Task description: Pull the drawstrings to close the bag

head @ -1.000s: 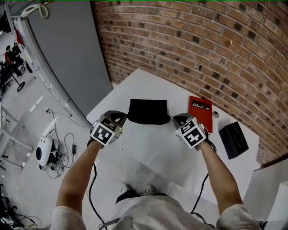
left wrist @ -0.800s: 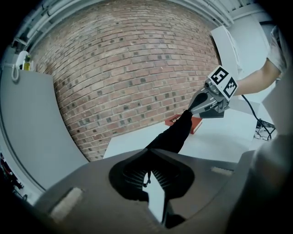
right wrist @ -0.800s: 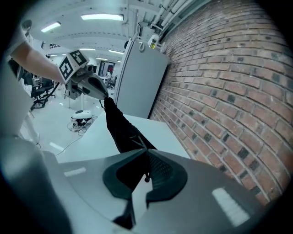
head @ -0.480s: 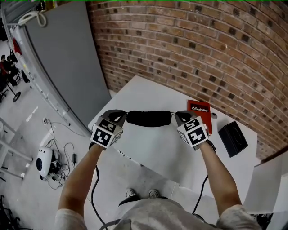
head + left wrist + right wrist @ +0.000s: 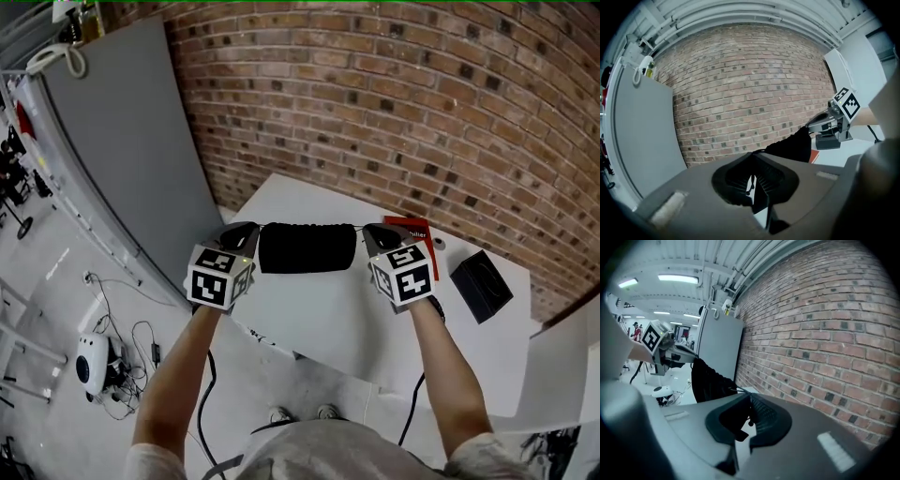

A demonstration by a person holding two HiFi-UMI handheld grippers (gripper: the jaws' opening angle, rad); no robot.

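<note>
Far left, a grey panel [image 5: 122, 141] stands against the brick wall [image 5: 422, 103]. Below it, on the floor [image 5: 56, 281], a white device [image 5: 87, 343] lies among cables.

Left gripper [image 5: 246, 229]: held over the left edge of the white table [image 5: 319, 319], tips pointing right, toward the bag. In the left gripper view its jaws are pressed together on a thin black cord [image 5: 751, 183]. The knotted end dangles just below the pinch.

Bag [image 5: 307, 248]: black cloth, hanging in the air between the 2 grippers, above the table. Its top edge runs as 1 straight, taut line from gripper to gripper. The cloth below is gathered in pleats, best seen in the right gripper view. We cannot tell whether the mouth is fully drawn shut.

Right gripper [image 5: 373, 231]: level with the left one, tips pointing left at the bag. In the right gripper view its jaws are clamped on a second cord [image 5: 751, 422], which runs in from the bag's near corner. A short knotted tail hangs between the pads.

A bare forearm leads down from each gripper toward the camera.

Right of the right gripper, a red booklet [image 5: 417, 230] lies flat on the table, partly hidden behind the gripper. Further right sits a black box [image 5: 481, 286], near the table's right edge and well apart from the bag.
</note>
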